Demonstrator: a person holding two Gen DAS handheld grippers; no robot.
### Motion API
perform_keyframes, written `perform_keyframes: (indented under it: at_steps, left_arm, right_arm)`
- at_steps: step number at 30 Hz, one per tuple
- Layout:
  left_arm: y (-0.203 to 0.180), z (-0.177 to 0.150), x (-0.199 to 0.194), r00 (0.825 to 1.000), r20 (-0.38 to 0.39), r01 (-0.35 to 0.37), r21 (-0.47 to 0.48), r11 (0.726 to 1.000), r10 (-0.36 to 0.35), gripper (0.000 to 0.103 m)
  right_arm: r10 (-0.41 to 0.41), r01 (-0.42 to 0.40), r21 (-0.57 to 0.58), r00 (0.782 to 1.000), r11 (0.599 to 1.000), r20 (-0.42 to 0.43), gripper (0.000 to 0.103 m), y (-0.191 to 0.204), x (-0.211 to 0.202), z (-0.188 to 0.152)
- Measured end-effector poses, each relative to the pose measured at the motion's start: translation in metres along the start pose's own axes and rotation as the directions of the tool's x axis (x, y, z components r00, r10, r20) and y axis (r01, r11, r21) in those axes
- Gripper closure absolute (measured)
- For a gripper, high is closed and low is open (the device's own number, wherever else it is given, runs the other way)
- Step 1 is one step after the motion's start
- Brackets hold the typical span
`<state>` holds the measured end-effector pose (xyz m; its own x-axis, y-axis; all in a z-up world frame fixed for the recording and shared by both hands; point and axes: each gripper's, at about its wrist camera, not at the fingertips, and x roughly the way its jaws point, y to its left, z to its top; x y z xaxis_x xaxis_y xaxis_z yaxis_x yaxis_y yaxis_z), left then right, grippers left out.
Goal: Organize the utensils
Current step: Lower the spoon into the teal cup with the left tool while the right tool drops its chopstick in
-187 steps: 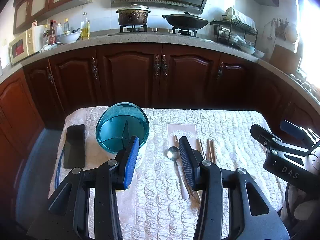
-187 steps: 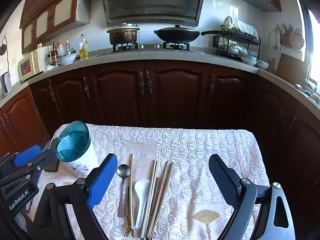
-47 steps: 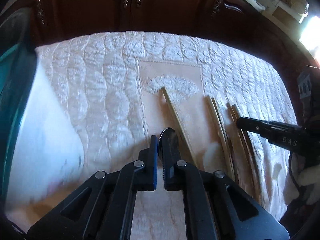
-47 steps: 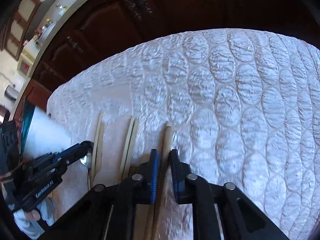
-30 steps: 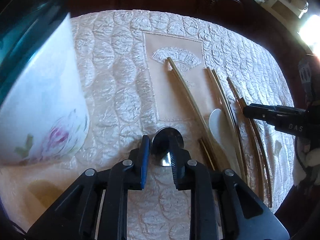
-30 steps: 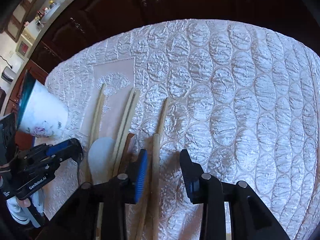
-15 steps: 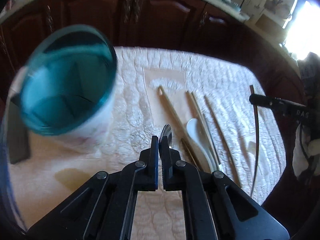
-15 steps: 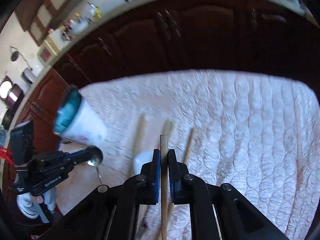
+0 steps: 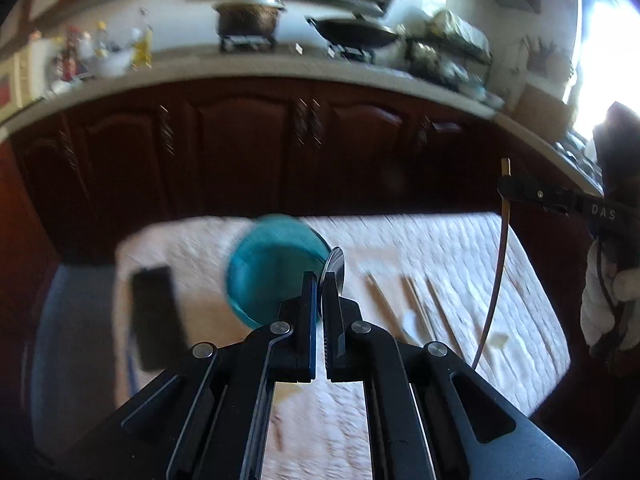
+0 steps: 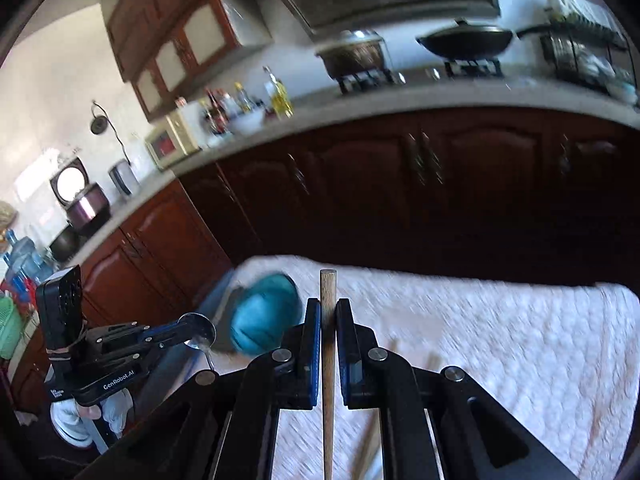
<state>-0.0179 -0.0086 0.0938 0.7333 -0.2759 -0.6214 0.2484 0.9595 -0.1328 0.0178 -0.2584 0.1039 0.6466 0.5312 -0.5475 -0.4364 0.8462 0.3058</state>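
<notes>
My left gripper [image 9: 319,280] is shut on a metal spoon [image 9: 335,264], bowl up, lifted above the table; from the right wrist view the spoon [image 10: 199,334] hangs from it at the left. My right gripper [image 10: 328,308] is shut on a wooden chopstick [image 10: 328,360] held upright; in the left wrist view the chopstick [image 9: 496,272] hangs at the right. The teal-rimmed utensil holder [image 9: 272,272] stands on the table just beyond the left gripper, and shows blurred in the right wrist view [image 10: 264,316]. Several chopsticks [image 9: 416,308] and a white spoon [image 9: 410,320] lie on the cloth.
A black phone [image 9: 154,316] lies left of the holder on the quilted white tablecloth [image 9: 460,248]. Dark wooden cabinets [image 9: 248,144] and a counter with pots stand behind the table. Both views are motion-blurred.
Both grippers have risen well above the table, the left with the spoon and the right with the chopstick. The views tilted up toward the cabinets and counter.
</notes>
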Motion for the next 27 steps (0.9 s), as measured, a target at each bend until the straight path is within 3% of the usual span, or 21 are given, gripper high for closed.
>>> perform_keyframes:
  at_steps: [5,10,14,18,24,27]
  left_arm:
    - [0.026,0.028,-0.008,0.993,0.079,-0.091,-0.032,0.995,0.093,0.102]
    - [0.044,0.051,0.002,0.961,0.153,-0.227,-0.031,0.973,0.229,0.102]
    - [0.054,0.054,0.024,0.947,0.157,-0.278,-0.031,0.96,0.279,0.102]
    - [0.052,0.044,0.044,0.922,0.183,-0.349,0.006,0.937,0.342,0.102]
    - [0.047,0.023,0.08,0.911,0.163,-0.392,0.053,0.919,0.379,0.102]
    - [0.047,0.011,0.092,0.914,0.136,-0.393,0.06,0.917,0.383,0.102]
  right_arm:
    - [0.009,-0.009,0.002,0.997,1.0,0.075,0.096,0.029,0.012,0.033]
    - [-0.005,0.004,0.009,0.987,1.0,0.161,0.096,0.051,0.034,0.066]
    - [-0.022,0.014,0.038,0.978,0.999,0.209,0.096,0.057,0.059,0.081]
    - [-0.062,0.057,0.027,0.969,0.998,0.237,0.096,0.064,0.088,0.086]
    - [-0.11,0.115,-0.018,0.975,0.993,0.196,0.096,0.069,0.132,0.069]
    - [-0.099,0.104,-0.027,0.984,0.994,0.15,0.096,0.065,0.145,0.056]
